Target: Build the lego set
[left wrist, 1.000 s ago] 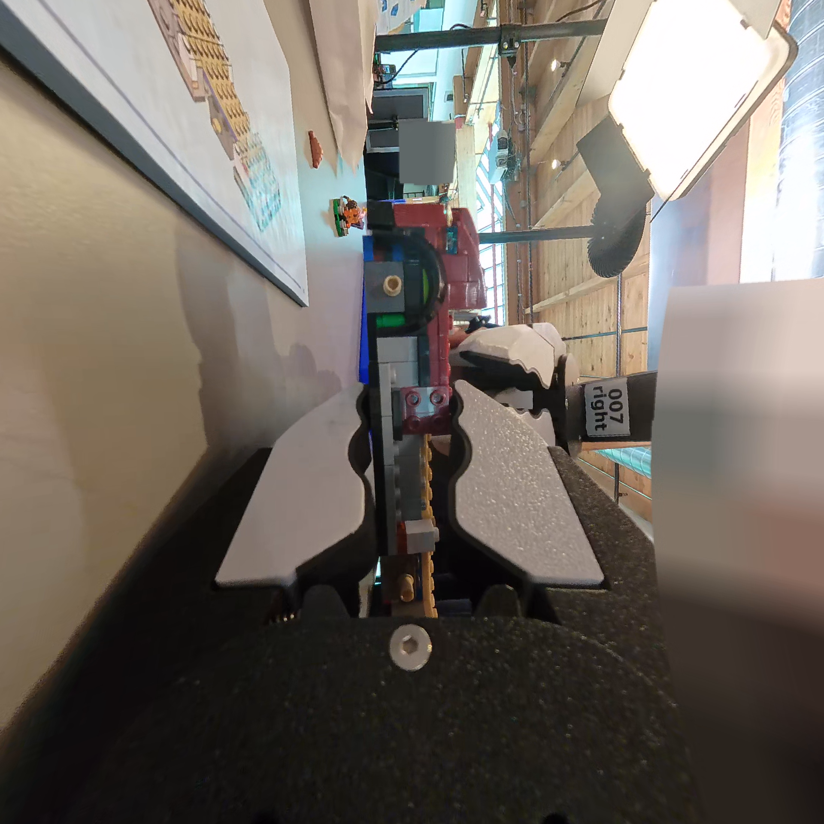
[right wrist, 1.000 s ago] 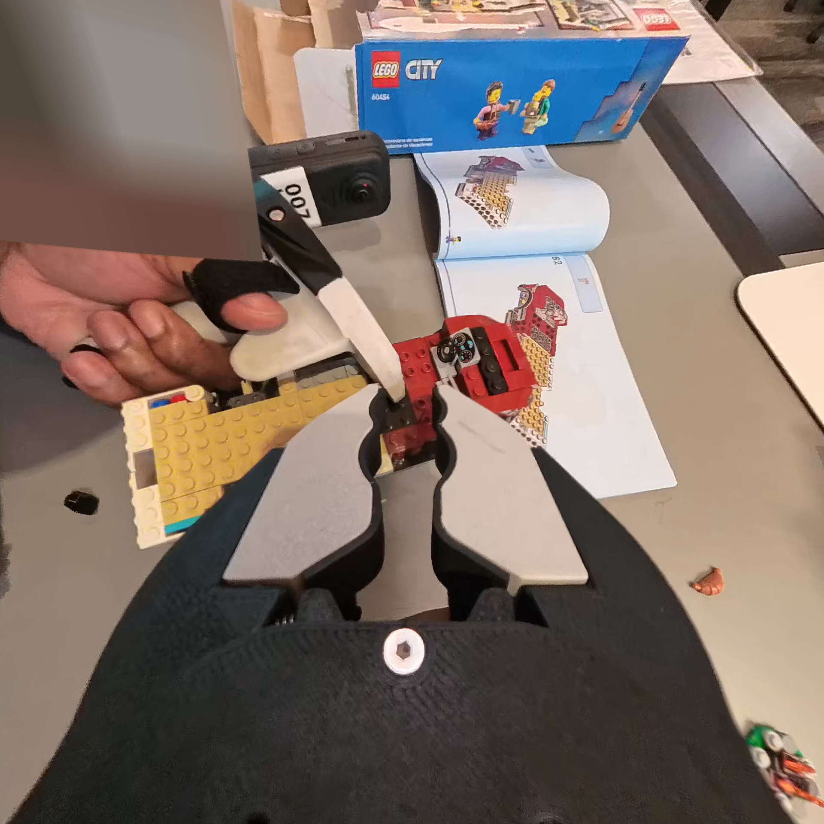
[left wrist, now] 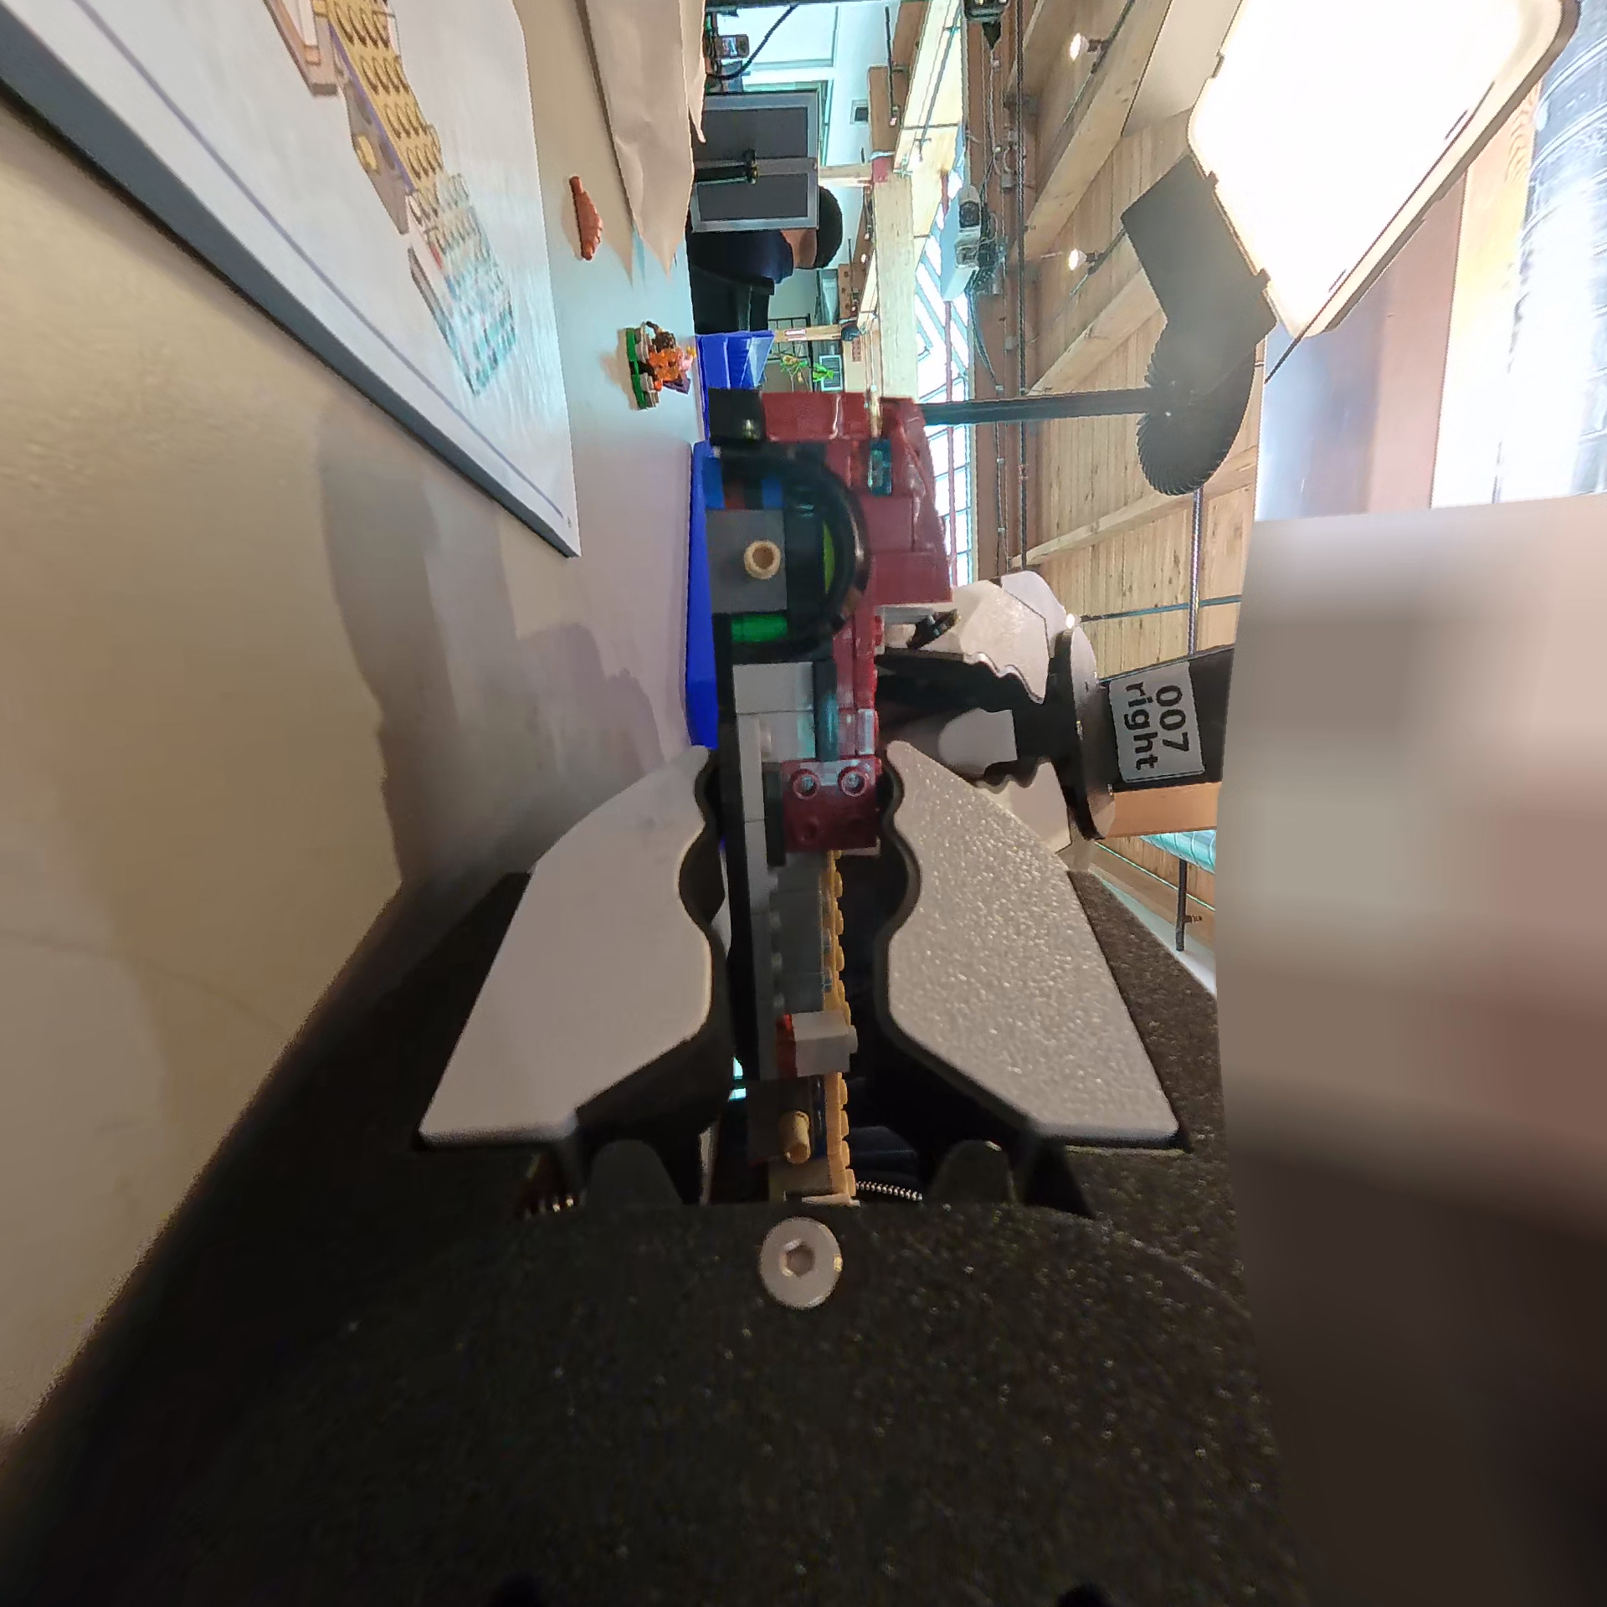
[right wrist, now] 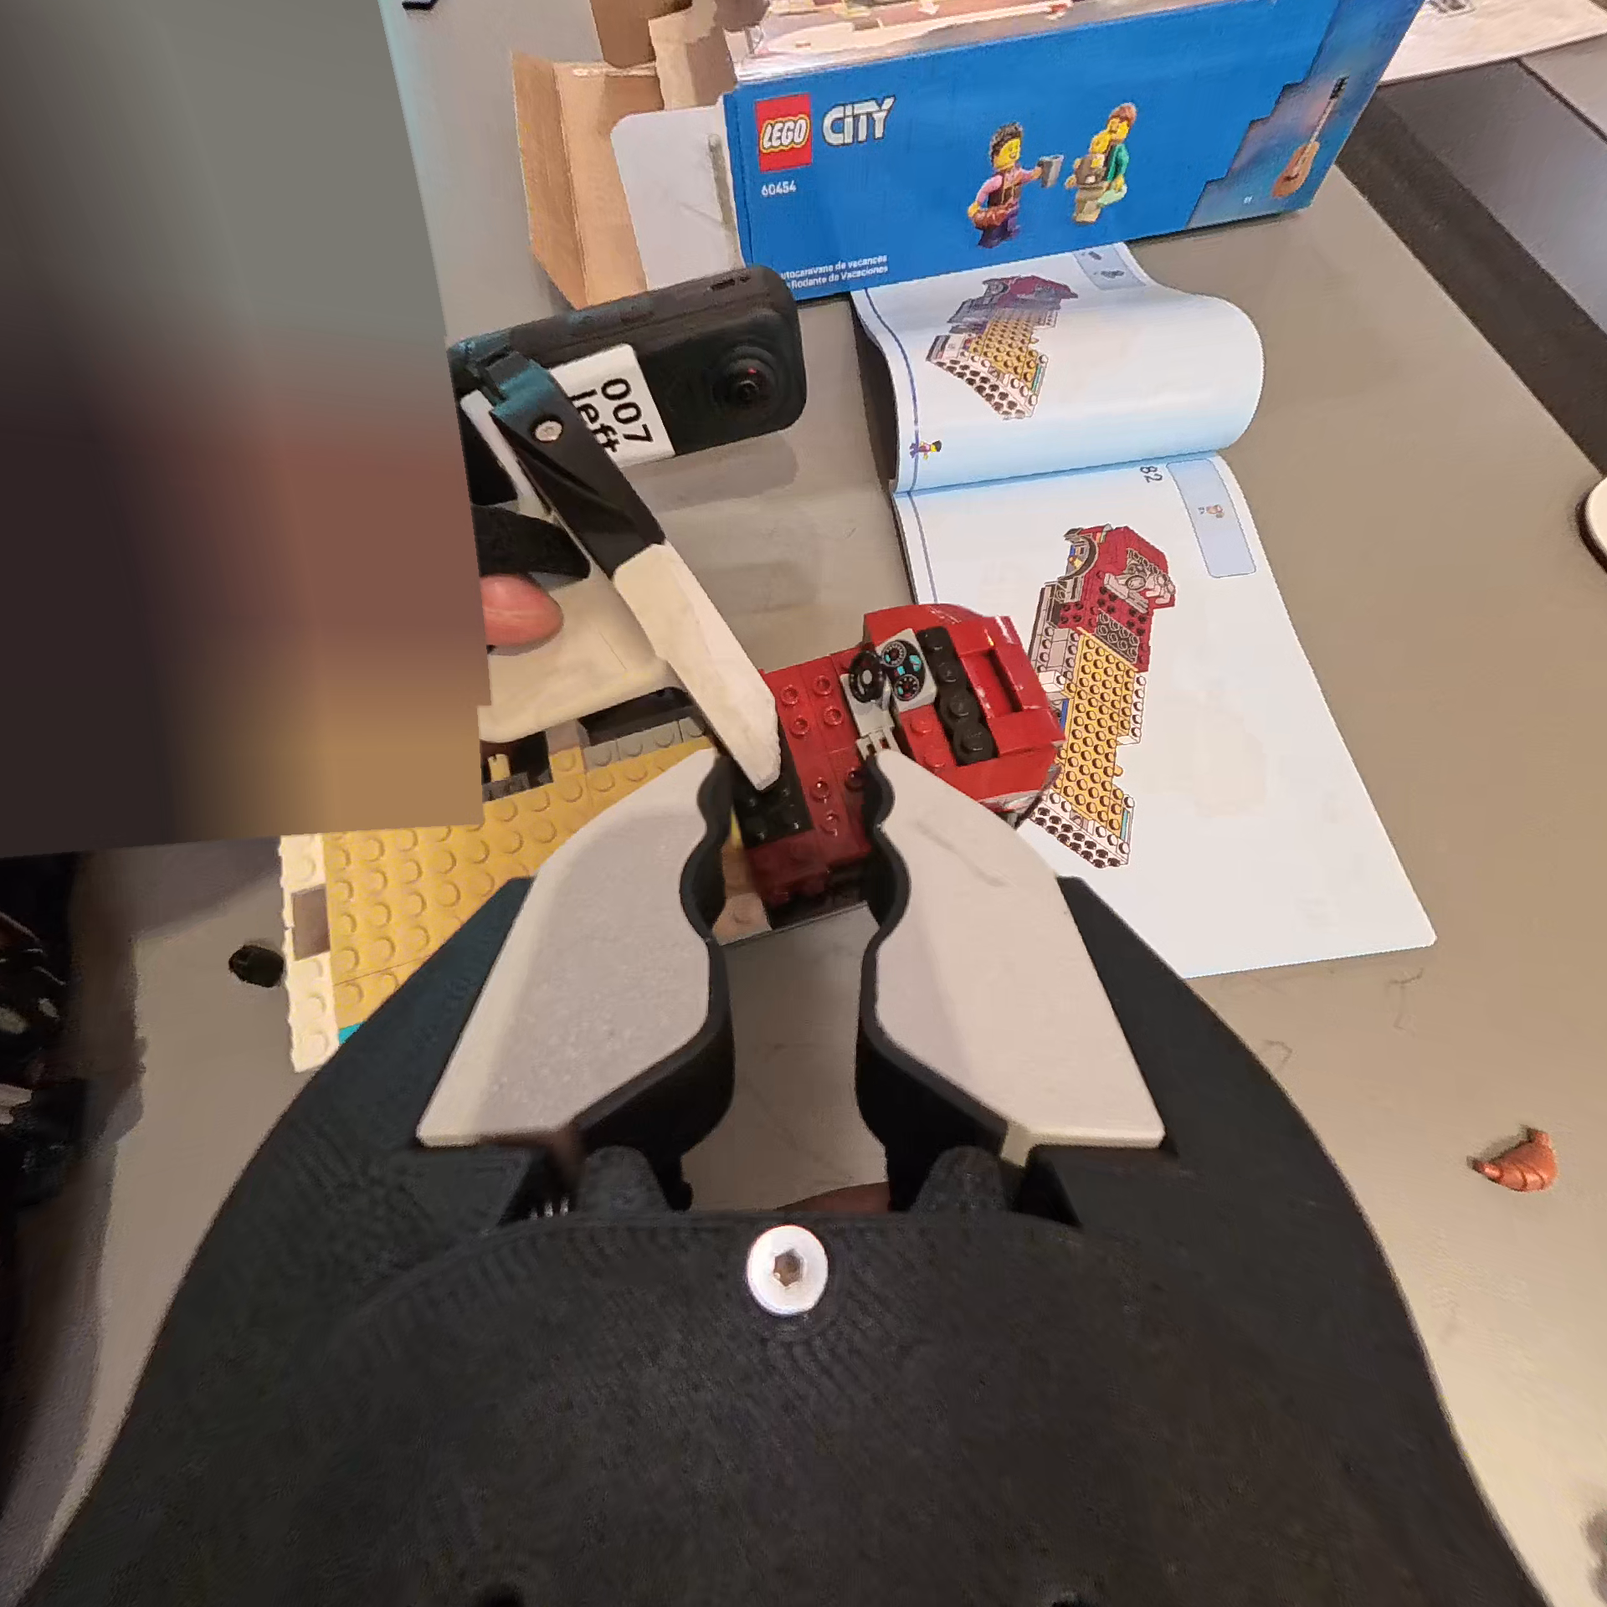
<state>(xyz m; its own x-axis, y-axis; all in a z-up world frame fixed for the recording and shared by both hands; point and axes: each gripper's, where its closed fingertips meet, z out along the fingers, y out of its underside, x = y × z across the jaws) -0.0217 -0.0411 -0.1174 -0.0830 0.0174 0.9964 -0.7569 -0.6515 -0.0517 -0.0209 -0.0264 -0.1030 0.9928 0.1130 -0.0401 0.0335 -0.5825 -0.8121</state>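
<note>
My left gripper (left wrist: 800,765) is shut on a brick-built vehicle (left wrist: 783,609). One pad presses its black and grey underside, the other a dark red brick (left wrist: 830,809) on top. In the right wrist view the vehicle shows a red cab (right wrist: 956,687) with a dashboard tile and a yellow studded plate (right wrist: 417,878). The left gripper's white finger (right wrist: 696,643) reaches onto it there. My right gripper (right wrist: 793,765) is open. Its fingertips stand on either side of the red and black bricks (right wrist: 804,817) behind the cab. It also shows in the left wrist view (left wrist: 974,687).
An open instruction booklet (right wrist: 1130,696) lies right of the vehicle on the grey table (right wrist: 1391,1087). A blue box (right wrist: 1026,139) and a brown paper bag (right wrist: 574,174) stand behind. A brown croissant piece (right wrist: 1517,1161), a small black part (right wrist: 255,963) and a green-and-orange piece (left wrist: 656,365) lie loose. From either gripper's tips it is about 20 centimetres to the brown croissant piece (right wrist: 1517,1161).
My right gripper's jaws have spread apart from the red bricks they pinched a second ago. My left gripper keeps its hold on the vehicle unchanged.
</note>
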